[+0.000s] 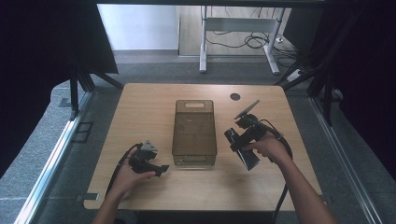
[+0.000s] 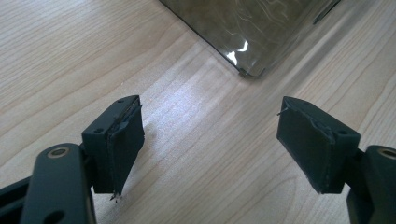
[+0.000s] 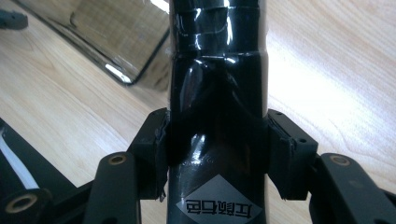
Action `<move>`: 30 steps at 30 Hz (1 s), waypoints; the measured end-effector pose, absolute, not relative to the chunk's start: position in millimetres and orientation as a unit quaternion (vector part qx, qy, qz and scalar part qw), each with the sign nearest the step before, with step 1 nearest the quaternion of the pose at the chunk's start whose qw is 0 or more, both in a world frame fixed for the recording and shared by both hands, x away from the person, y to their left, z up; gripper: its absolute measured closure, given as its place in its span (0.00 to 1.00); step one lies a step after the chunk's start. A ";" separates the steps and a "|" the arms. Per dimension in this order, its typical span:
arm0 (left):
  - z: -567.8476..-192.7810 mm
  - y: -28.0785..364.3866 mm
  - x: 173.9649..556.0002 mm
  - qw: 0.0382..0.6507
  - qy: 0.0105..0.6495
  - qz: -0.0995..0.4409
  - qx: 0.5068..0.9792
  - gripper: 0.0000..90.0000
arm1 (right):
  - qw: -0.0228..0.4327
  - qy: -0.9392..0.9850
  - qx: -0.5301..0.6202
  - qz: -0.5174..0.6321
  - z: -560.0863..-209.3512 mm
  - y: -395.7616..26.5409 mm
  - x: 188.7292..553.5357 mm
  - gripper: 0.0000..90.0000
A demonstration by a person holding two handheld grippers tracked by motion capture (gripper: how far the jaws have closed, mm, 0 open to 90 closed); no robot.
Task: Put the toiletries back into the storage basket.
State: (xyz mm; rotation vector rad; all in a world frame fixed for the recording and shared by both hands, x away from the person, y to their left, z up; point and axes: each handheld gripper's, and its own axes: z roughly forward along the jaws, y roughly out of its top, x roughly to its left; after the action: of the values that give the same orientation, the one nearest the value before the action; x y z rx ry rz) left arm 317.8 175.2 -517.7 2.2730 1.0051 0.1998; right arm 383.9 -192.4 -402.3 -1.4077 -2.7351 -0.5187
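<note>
A smoky see-through bin (image 1: 194,133) stands empty in the middle of the wooden table (image 1: 140,107). To its right my right gripper (image 1: 241,140) is shut on a glossy black bottle (image 1: 243,150) and holds it above the table. In the right gripper view the pads (image 3: 161,149) press both sides of the bottle (image 3: 217,84), which carries a silver diamond label. The bin's corner (image 3: 116,42) lies beyond it on the left. My left gripper (image 1: 160,169) rests low at the bin's near left corner. Its jaws (image 2: 210,140) stand open with bare wood between them, and the bin's corner (image 2: 252,28) lies ahead.
A round cable hole (image 1: 235,96) sits in the tabletop behind the bin on the right. Beyond the far edge, a white desk frame (image 1: 203,46) stands over loose cables on the floor. Dark curtains hang at both sides.
</note>
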 end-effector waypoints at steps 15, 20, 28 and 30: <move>-519.2 174.0 318.1 0.315 0.383 0.074 0.865 0.26 | 0.019 -0.874 -0.449 -0.183 -395.1 -170.9 399.7 0.51; -518.9 173.3 317.0 0.317 0.387 0.072 0.863 0.26 | 0.020 -0.874 -0.449 -0.185 -392.2 -163.0 406.1 0.51; -518.5 174.6 317.6 0.319 0.386 0.071 0.863 0.26 | 0.021 -0.872 -0.451 -0.189 -389.8 -154.9 414.2 0.51; -518.5 174.3 317.6 0.318 0.386 0.071 0.863 0.26 | 0.021 -0.872 -0.450 -0.191 -389.3 -152.8 416.2 0.51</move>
State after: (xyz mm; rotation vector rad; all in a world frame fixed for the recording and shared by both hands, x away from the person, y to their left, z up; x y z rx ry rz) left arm 317.6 174.3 -518.5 2.2702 1.0163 0.1871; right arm 416.2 -152.8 -389.3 -1.3959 -2.7044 -0.5921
